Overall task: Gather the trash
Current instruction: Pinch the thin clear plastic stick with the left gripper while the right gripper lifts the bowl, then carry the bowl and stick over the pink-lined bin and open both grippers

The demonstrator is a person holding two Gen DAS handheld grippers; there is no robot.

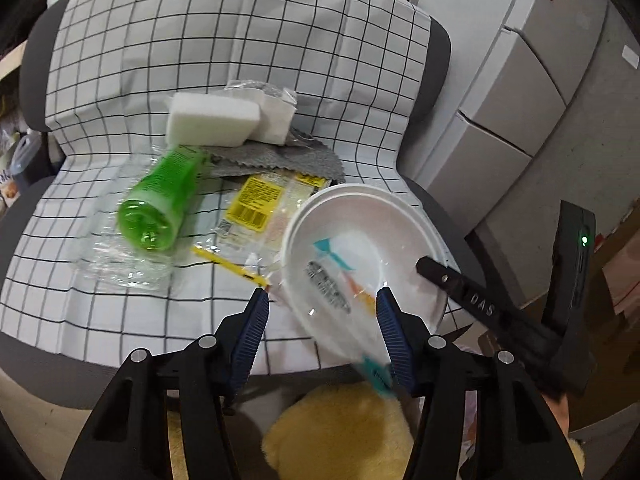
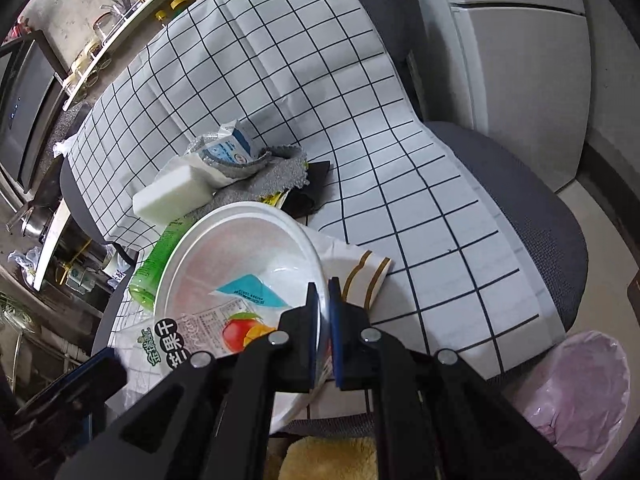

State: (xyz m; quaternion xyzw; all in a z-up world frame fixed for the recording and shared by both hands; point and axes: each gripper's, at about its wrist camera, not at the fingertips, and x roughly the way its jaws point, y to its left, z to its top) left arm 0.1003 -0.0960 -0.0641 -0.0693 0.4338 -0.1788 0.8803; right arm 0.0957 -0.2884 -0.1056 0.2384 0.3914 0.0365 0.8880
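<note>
Raised letters "DAS" stand on the black arm of the right gripper (image 1: 476,302). A clear mango snack wrapper (image 2: 208,330) in the white foam bowl (image 2: 240,220) shows large Chinese characters "芒果干". Other labels are too small to read.

My right gripper (image 2: 323,332) hides the near rim of the foam bowl (image 2: 240,248). The bowl covers most of the green bottle (image 2: 160,256). The snack wrapper (image 1: 340,280) is motion-blurred, its print unreadable. The bin (image 2: 580,400) is cut off at the right edge.
</note>
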